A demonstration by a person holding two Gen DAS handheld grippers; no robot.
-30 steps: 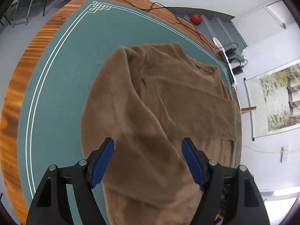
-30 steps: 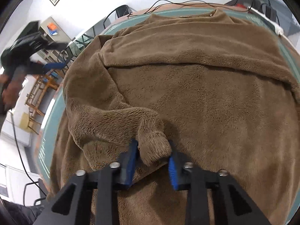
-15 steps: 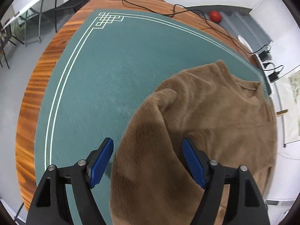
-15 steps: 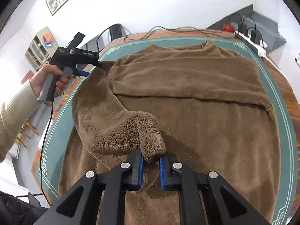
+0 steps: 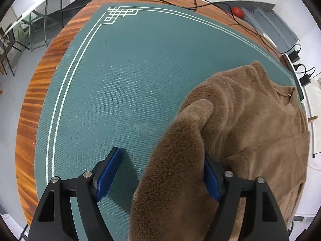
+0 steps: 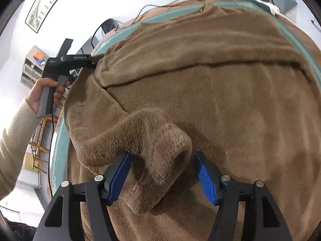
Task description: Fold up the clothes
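The fuzzy brown fleece sweater (image 6: 220, 92) is spread on the green mat (image 5: 124, 80) of the wooden table (image 5: 30, 140), one sleeve laid across its body (presumably a fold). That sleeve's cuff (image 6: 170, 154) sits between the spread-apart jaws of the right gripper (image 6: 162, 172), gripped by nothing. The left gripper (image 5: 160, 172) is likewise held wide at the shoulder edge, fabric bulging between its jaws.

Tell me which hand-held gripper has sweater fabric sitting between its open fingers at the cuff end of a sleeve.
The right hand-held gripper: the sleeve cuff lies between its open fingers. The left hand-held gripper straddles a fold at the sweater's side edge instead.
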